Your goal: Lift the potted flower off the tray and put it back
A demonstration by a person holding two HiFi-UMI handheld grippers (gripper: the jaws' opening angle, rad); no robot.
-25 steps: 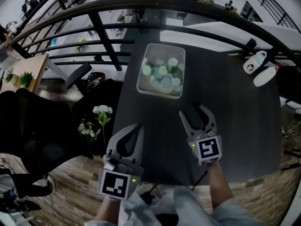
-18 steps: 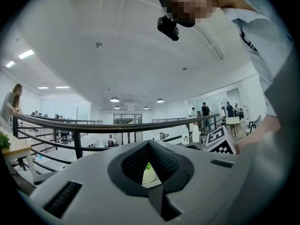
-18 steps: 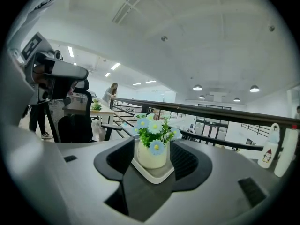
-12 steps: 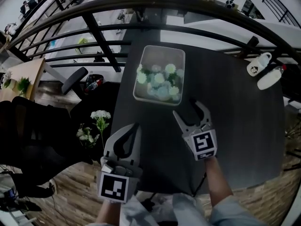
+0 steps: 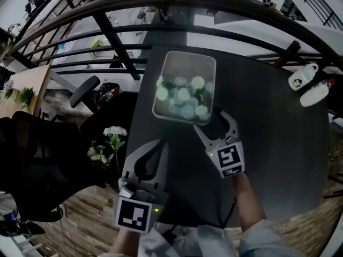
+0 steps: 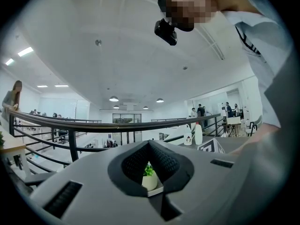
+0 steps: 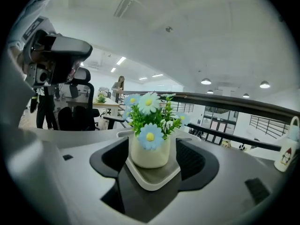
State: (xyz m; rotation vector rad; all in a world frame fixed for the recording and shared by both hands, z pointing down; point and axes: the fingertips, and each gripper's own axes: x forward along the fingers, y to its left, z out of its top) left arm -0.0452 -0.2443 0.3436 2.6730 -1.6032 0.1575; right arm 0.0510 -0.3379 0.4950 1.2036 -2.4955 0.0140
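Observation:
The potted flower [image 5: 182, 94], a cream pot of blue-and-white daisies, stands in the white tray [image 5: 205, 63] on the dark table. In the right gripper view the pot [image 7: 149, 153] sits on the tray's near corner [image 7: 154, 177], framed by the jaws. My right gripper [image 5: 211, 121] is open at that corner and its jaws have just been opening; the pads do not press on the pot. My left gripper [image 5: 158, 143] hangs shut and empty over the table's near left edge. Its own view shows the pot [image 6: 149, 181] far off through the loop of its jaws.
A white mug [image 5: 301, 79] and a white bottle [image 5: 315, 94] lie at the table's far right corner. A black railing [image 5: 161, 4] runs behind the table [image 5: 268, 159]. Left of it, lower down, are white flowers [image 5: 111, 135] and an office chair [image 5: 88, 87].
Both grippers have moved forward toward the tray. The right one has spread its jaws wider and come up to the tray's near corner.

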